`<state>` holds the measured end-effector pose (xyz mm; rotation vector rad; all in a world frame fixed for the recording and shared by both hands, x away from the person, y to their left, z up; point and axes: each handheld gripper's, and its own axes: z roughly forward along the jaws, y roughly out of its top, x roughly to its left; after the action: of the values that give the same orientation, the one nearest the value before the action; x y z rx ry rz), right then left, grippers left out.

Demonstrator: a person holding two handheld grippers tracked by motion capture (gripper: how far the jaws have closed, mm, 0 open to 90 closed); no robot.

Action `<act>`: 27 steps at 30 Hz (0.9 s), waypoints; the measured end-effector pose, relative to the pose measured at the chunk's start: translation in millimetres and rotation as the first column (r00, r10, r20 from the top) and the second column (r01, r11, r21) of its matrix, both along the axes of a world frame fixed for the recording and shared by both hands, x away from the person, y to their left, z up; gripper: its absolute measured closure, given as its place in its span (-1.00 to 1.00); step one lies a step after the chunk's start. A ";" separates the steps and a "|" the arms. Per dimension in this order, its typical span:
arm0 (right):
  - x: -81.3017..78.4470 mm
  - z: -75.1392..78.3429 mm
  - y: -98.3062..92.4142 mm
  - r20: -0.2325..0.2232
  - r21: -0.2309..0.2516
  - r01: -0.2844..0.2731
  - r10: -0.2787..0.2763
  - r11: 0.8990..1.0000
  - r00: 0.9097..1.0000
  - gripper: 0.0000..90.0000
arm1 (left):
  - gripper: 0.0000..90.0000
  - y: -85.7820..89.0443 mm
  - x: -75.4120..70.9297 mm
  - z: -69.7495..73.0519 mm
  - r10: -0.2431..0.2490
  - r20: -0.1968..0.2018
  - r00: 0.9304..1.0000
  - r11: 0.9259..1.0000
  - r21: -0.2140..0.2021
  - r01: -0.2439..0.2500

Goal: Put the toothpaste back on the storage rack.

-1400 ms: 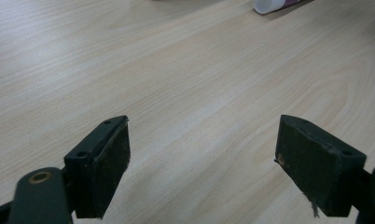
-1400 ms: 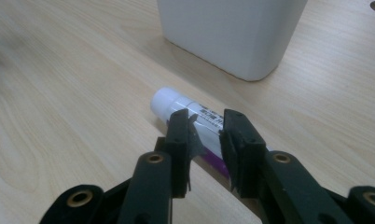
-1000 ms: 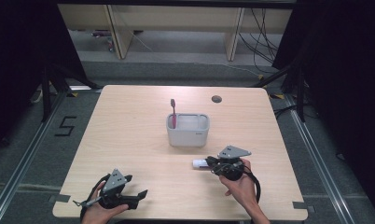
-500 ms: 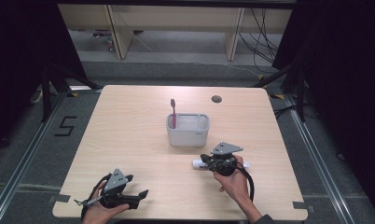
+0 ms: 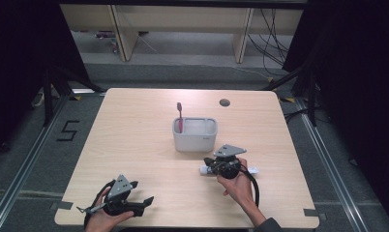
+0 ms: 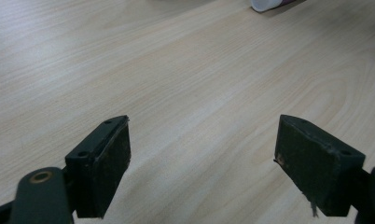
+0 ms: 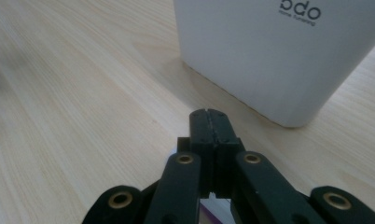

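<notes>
Wood table (image 5: 134, 140); white tub (image 5: 194, 135) just ahead of right gripper (image 7: 209, 122), fingers pressed together; left gripper (image 6: 202, 163) fingers spread.

Wide-apart jaws above table (image 6: 185, 93)

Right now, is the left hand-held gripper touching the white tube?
Apart. In the left gripper view the left hand-held gripper stands open over bare table, the tube far ahead.

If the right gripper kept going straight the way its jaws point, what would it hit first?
Most likely the white holder: it stands just ahead of the right gripper, whose jaws are shut; the exact gap is unclear.
</notes>
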<state>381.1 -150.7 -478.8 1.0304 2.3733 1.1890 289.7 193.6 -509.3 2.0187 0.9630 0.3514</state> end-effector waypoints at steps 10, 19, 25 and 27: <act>9.3 -7.2 12.4 -0.002 -0.050 0.003 -0.003 0.999 1.000 1.00 | -0.60 -2.5 -0.6 -0.8 0.008 -0.001 1.000 1.000 -0.007 -0.008; 11.3 -11.0 17.7 -0.045 -0.091 -0.010 0.005 0.996 0.999 1.00 | -0.60 -2.9 -0.3 -0.8 -0.004 0.007 1.000 1.000 -0.002 0.004; 14.7 -13.1 17.0 -0.066 -0.096 0.004 -0.011 0.995 0.998 1.00 | -0.60 -3.3 -0.3 -1.1 -0.006 0.004 1.000 1.000 -0.002 0.006; 15.2 -13.4 17.0 -0.067 -0.095 0.009 -0.015 0.995 0.998 1.00 | -0.60 -2.4 -0.2 -0.5 -0.016 0.001 1.000 1.000 0.013 0.016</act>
<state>396.3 -133.7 -492.2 1.0687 2.4455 1.0424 289.5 191.2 -509.8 2.0366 0.9456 0.3514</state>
